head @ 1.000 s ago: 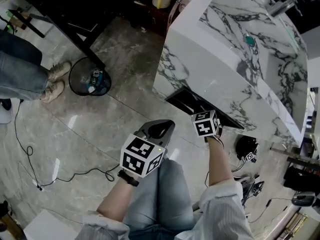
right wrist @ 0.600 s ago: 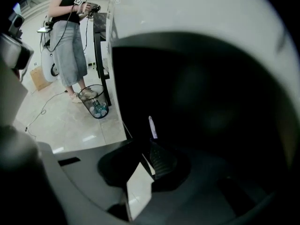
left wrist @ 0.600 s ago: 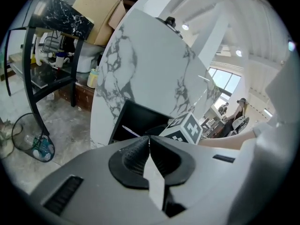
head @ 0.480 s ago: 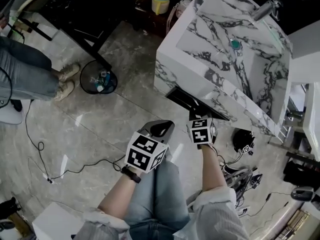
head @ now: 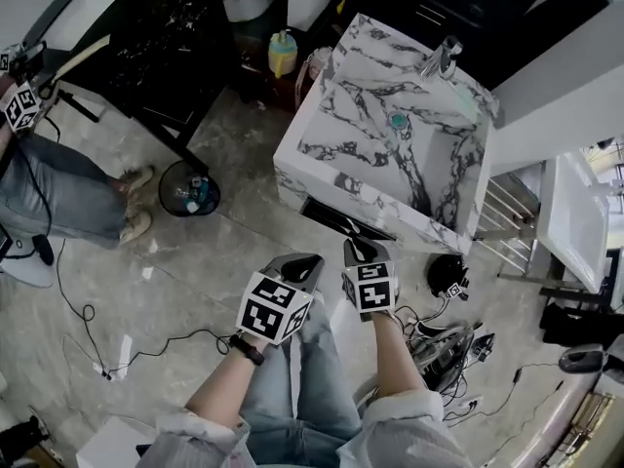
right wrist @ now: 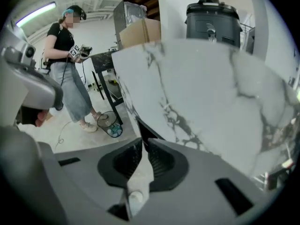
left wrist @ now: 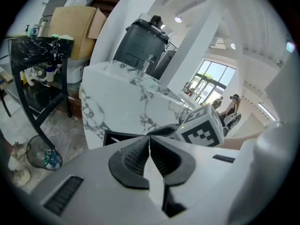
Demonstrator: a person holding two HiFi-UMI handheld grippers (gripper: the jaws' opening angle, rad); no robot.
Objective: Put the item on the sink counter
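Observation:
The white marble sink counter with its basin and faucet stands ahead of me. Both grippers hang side by side in front of its dark lower slot, short of the counter. My left gripper is shut with its tips touching and nothing between them. My right gripper is nearly closed. A small white round-ended item shows low between its jaws; what it is I cannot make out. In the left gripper view the right gripper's marker cube sits before the counter.
A wire waste bin stands on the floor at left beside a black table. A person in jeans stands further left. Cables cross the floor. A black marked device and loose gear lie at right.
Both grippers have risen, staying side by side. My view has lifted, so the counter looks smaller, shows its whole top, and has shifted left.

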